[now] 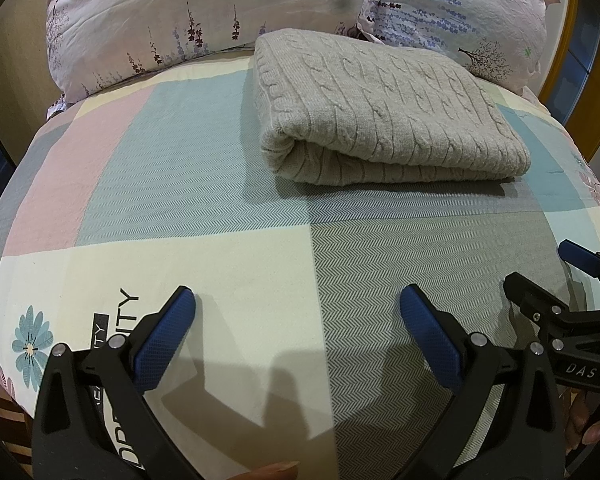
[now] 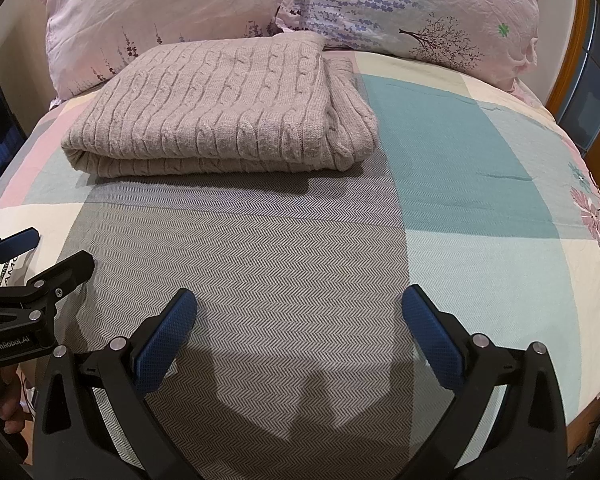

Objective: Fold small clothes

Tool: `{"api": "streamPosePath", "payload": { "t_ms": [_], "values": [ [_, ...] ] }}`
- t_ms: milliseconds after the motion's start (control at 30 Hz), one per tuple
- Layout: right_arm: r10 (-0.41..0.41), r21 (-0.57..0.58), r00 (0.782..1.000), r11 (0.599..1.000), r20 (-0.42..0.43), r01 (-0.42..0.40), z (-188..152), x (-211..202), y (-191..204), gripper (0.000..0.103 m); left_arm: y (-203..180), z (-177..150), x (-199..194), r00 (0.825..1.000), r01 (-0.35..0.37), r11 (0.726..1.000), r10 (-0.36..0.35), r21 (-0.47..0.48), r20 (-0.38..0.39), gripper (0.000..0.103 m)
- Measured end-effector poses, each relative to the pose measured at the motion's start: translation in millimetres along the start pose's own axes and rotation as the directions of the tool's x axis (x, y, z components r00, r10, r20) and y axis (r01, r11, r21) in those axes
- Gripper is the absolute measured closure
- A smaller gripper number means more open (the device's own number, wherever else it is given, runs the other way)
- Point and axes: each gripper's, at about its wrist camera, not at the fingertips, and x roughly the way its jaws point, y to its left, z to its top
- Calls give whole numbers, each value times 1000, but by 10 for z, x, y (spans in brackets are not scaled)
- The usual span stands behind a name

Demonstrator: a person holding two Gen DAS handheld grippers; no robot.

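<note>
A beige cable-knit sweater (image 1: 384, 112) lies folded in a neat rectangle on the patchwork bed sheet (image 1: 204, 184), near the pillows. It also shows in the right wrist view (image 2: 216, 108). My left gripper (image 1: 298, 300) is open and empty, low over the sheet, well in front of the sweater. My right gripper (image 2: 300, 300) is open and empty, also in front of the sweater. The right gripper (image 1: 548, 276) shows at the right edge of the left wrist view. The left gripper (image 2: 48, 256) shows at the left edge of the right wrist view.
Two floral pillows (image 1: 204, 16) (image 2: 420, 12) lean at the head of the bed behind the sweater. A wooden bed frame (image 2: 572, 52) curves along the far right. The bed's near edge drops off below the grippers.
</note>
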Motion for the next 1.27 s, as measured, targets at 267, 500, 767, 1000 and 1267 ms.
{"api": "streamPosePath", "payload": {
  "t_ms": [267,500,767,1000,1267],
  "values": [
    [0,0,1000,1000,0,0,-2,-5,-1,1,0,0,2,1000,0,1000,0,-1,-1,2],
    [0,1,1000,1000,0,0,2,-3,-1,1,3,1,1,1000,0,1000,0,-1,-1,2],
    [-1,1,1000,1000,0,1,3,-4,2,1,18,-30,6,1000,1,1000,-1,0,-9,2],
    [-1,2,1000,1000,0,1,3,-3,5,1,17,-8,5,1000,2,1000,-2,0,-8,2],
    [-1,2,1000,1000,0,1,5,-1,4,1,39,-7,-4,1000,3,1000,-3,5,-14,2]
  ]
}}
